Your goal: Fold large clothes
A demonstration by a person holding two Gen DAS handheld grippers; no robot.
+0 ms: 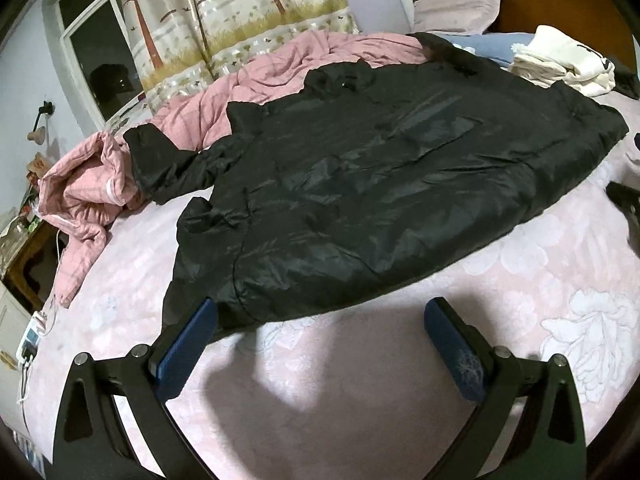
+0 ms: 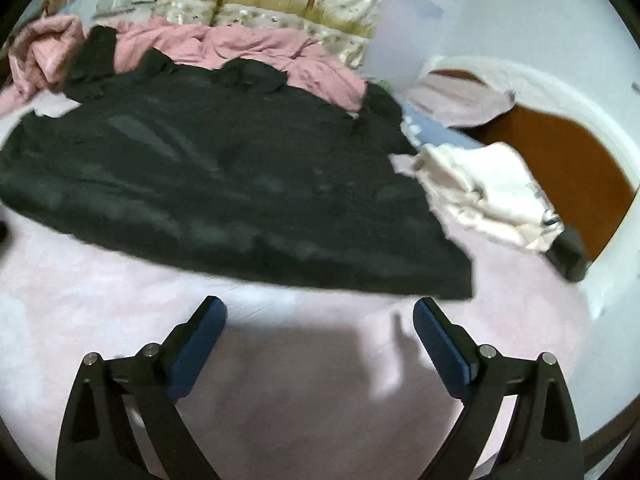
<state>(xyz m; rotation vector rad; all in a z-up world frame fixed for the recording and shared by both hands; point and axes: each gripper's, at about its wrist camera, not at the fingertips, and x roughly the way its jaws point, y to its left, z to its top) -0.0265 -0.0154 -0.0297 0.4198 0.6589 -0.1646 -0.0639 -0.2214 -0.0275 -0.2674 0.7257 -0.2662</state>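
Observation:
A large black padded coat (image 1: 360, 184) lies spread flat on the pink flowered bed sheet (image 1: 520, 300). One sleeve (image 1: 160, 164) reaches left onto the pink quilt. My left gripper (image 1: 320, 308) is open and empty, just in front of the coat's near edge, its left pad (image 1: 188, 348) close to the hem. In the right wrist view the coat (image 2: 224, 184) fills the middle, blurred. My right gripper (image 2: 320, 308) is open and empty, just short of the coat's near edge, close to its right corner (image 2: 456, 280).
A crumpled pink quilt (image 1: 208, 100) lies behind and left of the coat. Folded white clothes (image 1: 560, 64) (image 2: 488, 196) sit near the wooden headboard (image 2: 560, 160). A pillow (image 1: 456, 4) leans at the head. A curtain (image 1: 224, 12) hangs behind. A bedside table (image 1: 24, 248) stands left.

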